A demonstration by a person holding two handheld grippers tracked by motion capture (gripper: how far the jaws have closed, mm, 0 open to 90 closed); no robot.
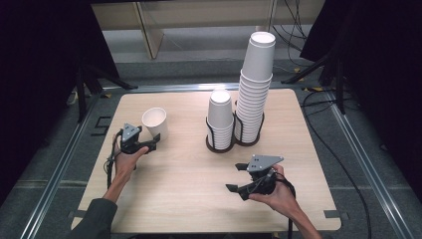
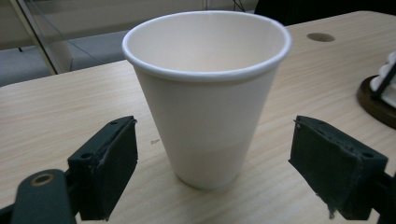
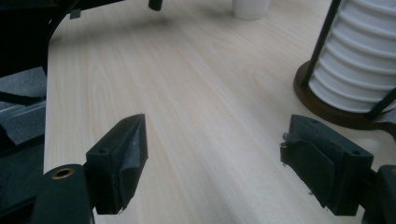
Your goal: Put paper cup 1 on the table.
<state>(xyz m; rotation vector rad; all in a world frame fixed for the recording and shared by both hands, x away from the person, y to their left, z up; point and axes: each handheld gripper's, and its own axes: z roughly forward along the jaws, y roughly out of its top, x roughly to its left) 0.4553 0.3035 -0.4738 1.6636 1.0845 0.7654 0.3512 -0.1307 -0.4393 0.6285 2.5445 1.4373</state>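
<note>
While my left gripper stands open astride the single paper cup, upright on the surface, step reads grasp pending; next: close on it. Right gripper: open, idle.

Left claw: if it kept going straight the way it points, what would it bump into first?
Most likely the single paper cup. It stands upright right ahead of the left claw, whose jaws sit apart on either side without touching it.

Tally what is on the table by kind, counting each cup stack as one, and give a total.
Single paper cup: 1
Cup stacks, one short and one tall: 2
Stack holders: 2
Grippers, left and right: 2
Total: 7
</note>
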